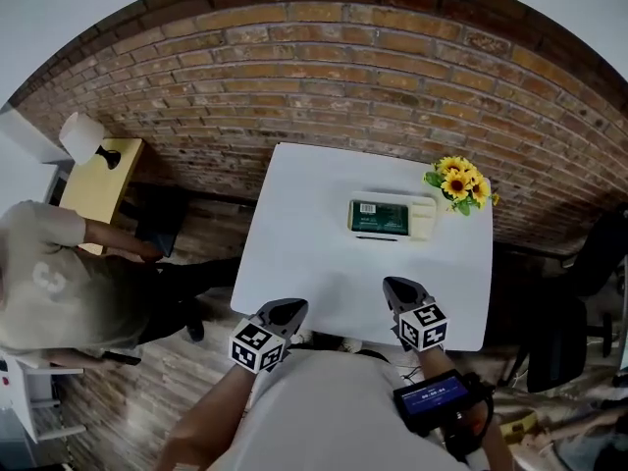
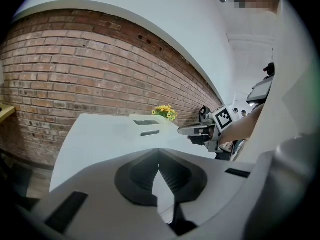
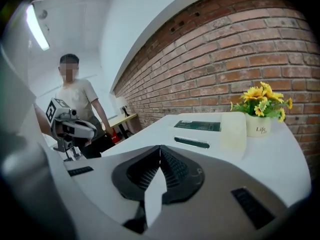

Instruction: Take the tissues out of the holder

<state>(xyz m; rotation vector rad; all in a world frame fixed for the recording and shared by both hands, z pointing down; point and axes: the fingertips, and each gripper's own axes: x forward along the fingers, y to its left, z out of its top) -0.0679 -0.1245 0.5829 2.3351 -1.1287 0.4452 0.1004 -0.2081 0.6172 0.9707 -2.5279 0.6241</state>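
Note:
A cream tissue holder (image 1: 424, 220) lies flat on the far right part of the white table (image 1: 314, 234), with a dark green pack of tissues (image 1: 378, 218) in it. The right gripper view shows the holder (image 3: 234, 130) and the pack (image 3: 198, 126) ahead of the jaws. Both grippers hover at the table's near edge, well short of the holder. My left gripper (image 1: 287, 309) is shut with nothing in it, its jaws meeting in a thin line (image 2: 159, 151). My right gripper (image 1: 398, 288) is likewise shut and empty (image 3: 160, 149).
A pot of sunflowers (image 1: 458, 183) stands just right of the holder by the brick wall. A person in a light shirt (image 1: 59, 283) stands left of the table, near a small wooden side table with a lamp (image 1: 98, 155). A black chair (image 1: 574, 292) is at the right.

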